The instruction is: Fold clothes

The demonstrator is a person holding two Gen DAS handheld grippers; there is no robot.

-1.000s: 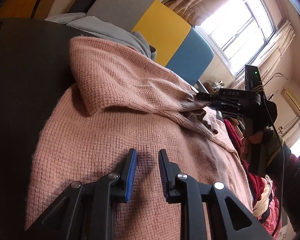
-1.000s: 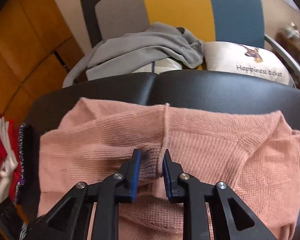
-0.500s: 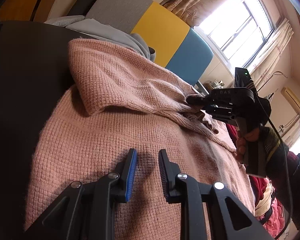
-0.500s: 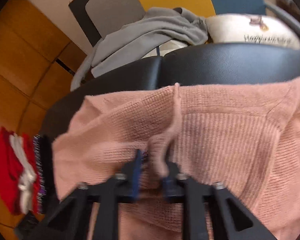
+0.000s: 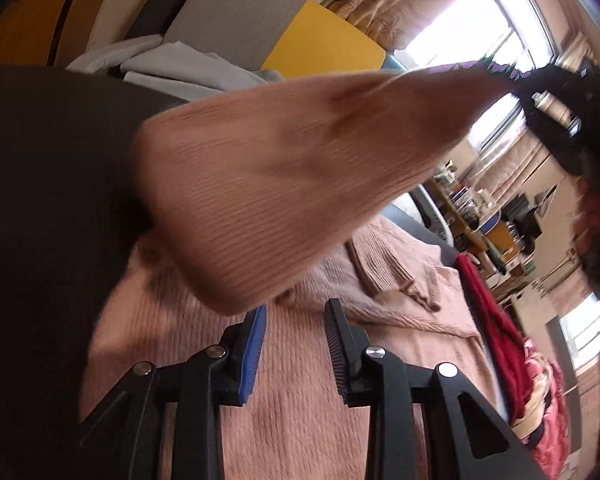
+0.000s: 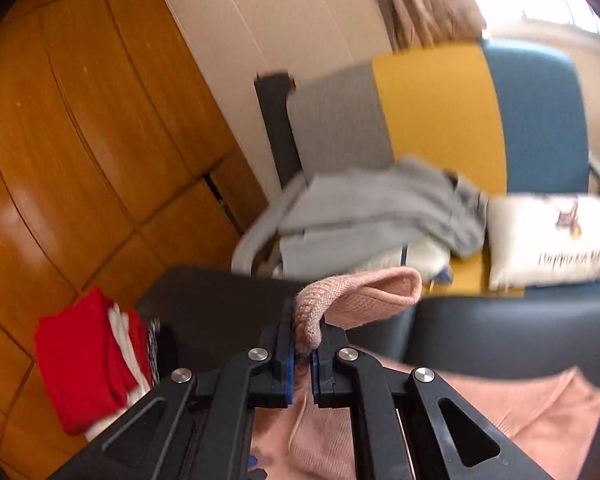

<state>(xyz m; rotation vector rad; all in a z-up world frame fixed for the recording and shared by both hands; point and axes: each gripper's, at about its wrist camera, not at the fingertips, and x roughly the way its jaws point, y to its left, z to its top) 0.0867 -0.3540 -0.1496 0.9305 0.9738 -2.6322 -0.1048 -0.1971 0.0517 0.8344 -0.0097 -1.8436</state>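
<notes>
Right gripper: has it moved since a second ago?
Yes. The right gripper, jaws shut on the pink sweater, has risen: the sweater fold now reaches the grey garment on the sofa.

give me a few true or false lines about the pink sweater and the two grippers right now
1. The right gripper is shut on the pink sweater. True.
2. The left gripper is clamped on the sweater. False: its fingers stand apart, gripping nothing.
3. Part of the sweater is lifted off the black seat. True.
4. A grey garment lies on the chair behind. True.
5. The cushion with writing is red. False: it is white.
</notes>
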